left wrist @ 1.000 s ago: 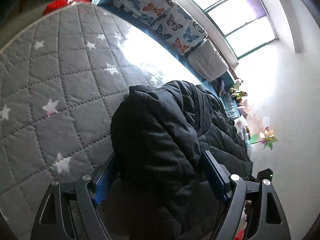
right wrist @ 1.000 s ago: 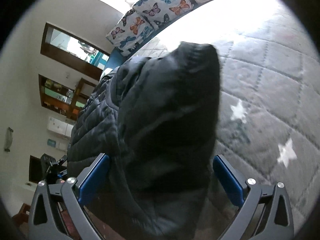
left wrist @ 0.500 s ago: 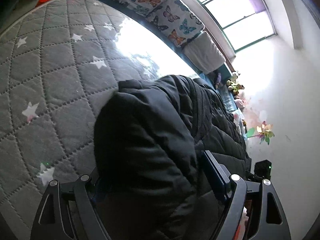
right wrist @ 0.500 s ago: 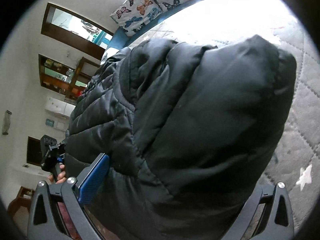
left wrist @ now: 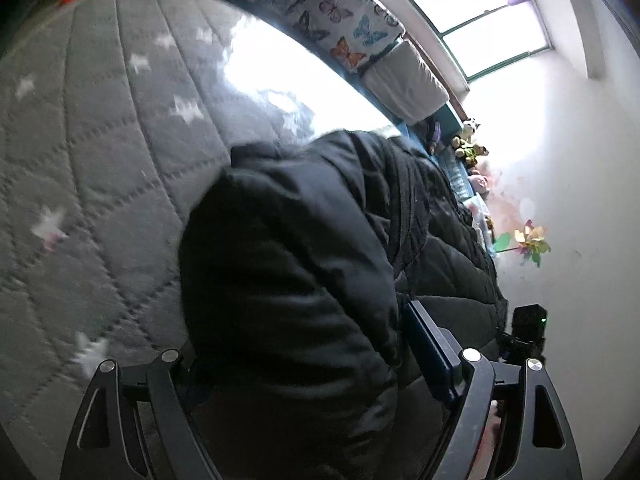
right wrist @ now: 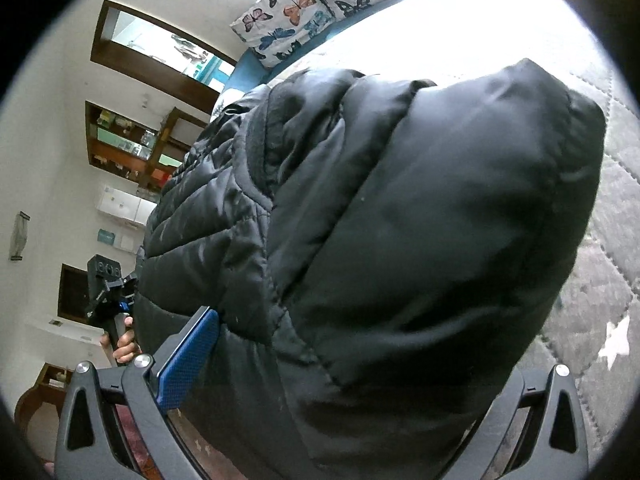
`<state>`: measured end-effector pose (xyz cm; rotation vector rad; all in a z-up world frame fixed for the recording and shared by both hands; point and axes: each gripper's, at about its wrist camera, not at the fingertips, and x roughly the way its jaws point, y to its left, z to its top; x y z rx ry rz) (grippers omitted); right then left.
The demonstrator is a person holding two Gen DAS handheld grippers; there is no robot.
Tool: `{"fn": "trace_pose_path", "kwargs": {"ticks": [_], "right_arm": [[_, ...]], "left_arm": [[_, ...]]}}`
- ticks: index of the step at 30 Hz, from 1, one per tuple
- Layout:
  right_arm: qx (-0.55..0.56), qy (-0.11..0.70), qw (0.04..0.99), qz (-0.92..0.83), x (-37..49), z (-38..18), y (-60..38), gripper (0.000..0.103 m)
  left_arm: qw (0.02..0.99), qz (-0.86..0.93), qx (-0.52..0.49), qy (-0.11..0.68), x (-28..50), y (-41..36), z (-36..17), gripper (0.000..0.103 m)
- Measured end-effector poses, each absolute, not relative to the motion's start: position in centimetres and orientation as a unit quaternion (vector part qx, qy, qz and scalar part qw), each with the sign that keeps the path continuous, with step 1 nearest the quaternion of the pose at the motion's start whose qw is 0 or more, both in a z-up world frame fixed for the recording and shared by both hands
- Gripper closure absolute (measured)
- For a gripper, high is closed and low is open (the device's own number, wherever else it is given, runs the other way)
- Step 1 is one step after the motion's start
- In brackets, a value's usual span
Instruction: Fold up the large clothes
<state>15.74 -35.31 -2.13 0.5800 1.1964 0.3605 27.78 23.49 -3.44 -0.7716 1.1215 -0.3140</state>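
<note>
A black quilted puffer jacket (left wrist: 296, 272) lies bunched on a grey quilted bed cover (left wrist: 100, 152) with white stars. My left gripper (left wrist: 304, 344) has its jaws wide apart around a thick fold of the jacket; the left finger is hidden by fabric. In the right wrist view the jacket (right wrist: 400, 220) fills most of the frame. My right gripper (right wrist: 360, 360) stands wide around another fold; its blue left pad (right wrist: 188, 356) shows and the right finger is hidden. Whether either gripper pinches the fabric is hidden.
Butterfly-print pillows (left wrist: 332, 12) and a white cushion (left wrist: 404, 84) line the far edge of the bed under a window. Soft toys (left wrist: 468, 140) and a pinwheel (left wrist: 528, 244) stand by the right wall. Wooden shelves (right wrist: 128, 144) hang on the left wall.
Both grippers have pushed further into the jacket. Fabric now covers the left finger of the left gripper and the right finger of the right gripper, and the jacket fills more of both views.
</note>
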Motion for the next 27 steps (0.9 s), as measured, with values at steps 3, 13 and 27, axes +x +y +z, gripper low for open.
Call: {"fn": "trace_pose_path", "kwargs": {"ticks": [3,13,27], "right_arm": [[0.268,0.553,0.77,0.17,15.5,-2.0,-35.2,0.0],[0.286,0.557,0.754,0.198,14.8,-2.0,-35.5,0.0],[0.293,0.535,0.762,0.217,12.4,-1.1,-35.5,0.02]], "left_arm": [[0.76,-0.156,-0.364,0.516,28.1,23.0,-3.8,0.015],[0.761,-0.177,-0.332,0.528,28.7,21.5,-3.6,0.015],[0.767,-0.195,-0.306,0.53,28.5,20.3,-3.4,0.022]]}}
